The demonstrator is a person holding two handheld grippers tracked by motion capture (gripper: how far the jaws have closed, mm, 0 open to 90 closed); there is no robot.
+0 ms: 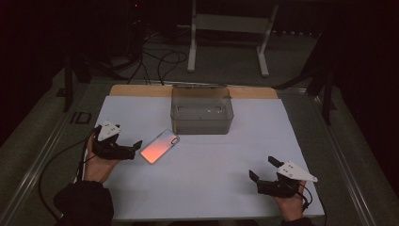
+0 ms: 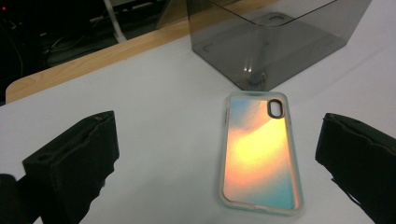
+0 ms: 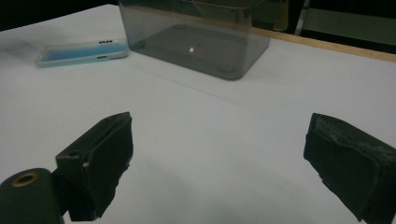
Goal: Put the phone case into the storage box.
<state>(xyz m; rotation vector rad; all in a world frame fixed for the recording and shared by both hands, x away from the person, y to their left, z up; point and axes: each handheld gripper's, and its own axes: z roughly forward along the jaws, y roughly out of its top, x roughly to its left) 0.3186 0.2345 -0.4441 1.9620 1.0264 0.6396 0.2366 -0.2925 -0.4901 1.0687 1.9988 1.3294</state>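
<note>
Both grippers wide, empty: left gripper (image 2: pixel 217 154) by phone case (image 1: pixel 160 146) lying flat near table's (image 1: pixel 226 188) left edge, right gripper (image 1: pixel 264 172) at near-right corner; flat case prob slides off jaws when pinched.

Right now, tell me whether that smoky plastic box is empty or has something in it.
Empty. The smoky plastic box shows only its bare floor through the clear walls in both gripper views; the phone case lies outside it on the white sheet.
</note>
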